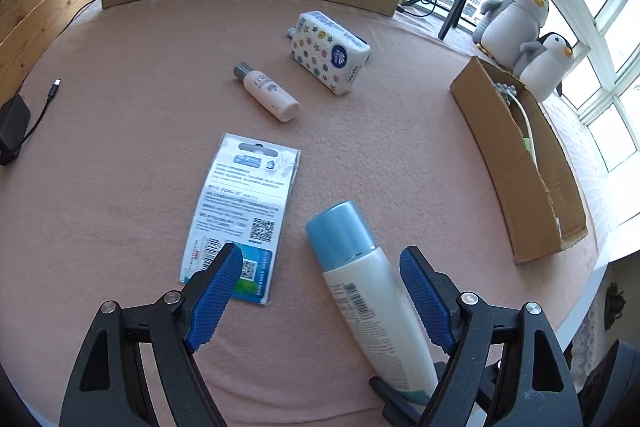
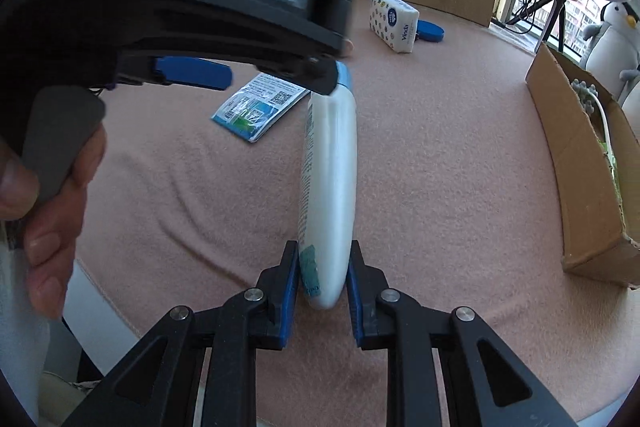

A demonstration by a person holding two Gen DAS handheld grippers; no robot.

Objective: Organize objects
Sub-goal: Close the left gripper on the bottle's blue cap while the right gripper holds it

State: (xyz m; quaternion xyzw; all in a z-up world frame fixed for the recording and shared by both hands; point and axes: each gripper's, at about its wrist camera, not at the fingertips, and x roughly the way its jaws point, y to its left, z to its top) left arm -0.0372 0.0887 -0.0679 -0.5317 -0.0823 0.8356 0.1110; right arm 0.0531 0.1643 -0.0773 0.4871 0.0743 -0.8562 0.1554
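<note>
Right gripper (image 2: 322, 277): its pads are being pressed on the bottom end of the white bottle (image 2: 328, 187), the jaws being narrowed onto it; the bottle is being held there, with its body stretching away over the pink cloth (image 2: 440, 187).

Left gripper (image 1: 320, 283): it is being held wide open with nothing gripped; the bottle's blue cap (image 1: 340, 231) is lying between and just beyond its blue fingertips (image 1: 216, 291), which are standing apart from it.

Person's hand (image 2: 52, 187): the left tool's handle is being gripped at the near left edge of the right wrist view.

Flat packet (image 1: 244, 211): it is lying printed side up on the cloth, just left of the bottle, partly under the left finger in the left wrist view.

Small pink bottle (image 1: 268, 93): it is lying on its side, further toward the back of the cloth.

Tissue pack (image 1: 330, 51): it is resting near the back edge, with a blue lid (image 2: 430, 30) just beside it.

Cardboard box (image 1: 520, 163): it is standing open along the right edge, with some items already inside.

Step in hand: the white bottle is judged as being taken up, secured by the right gripper.

Next move: a carry toward the box at the right edge is probably being called for; the grip at the bottle's very end is likely calling for a steady wrist, or support from the left gripper near the cap.
</note>
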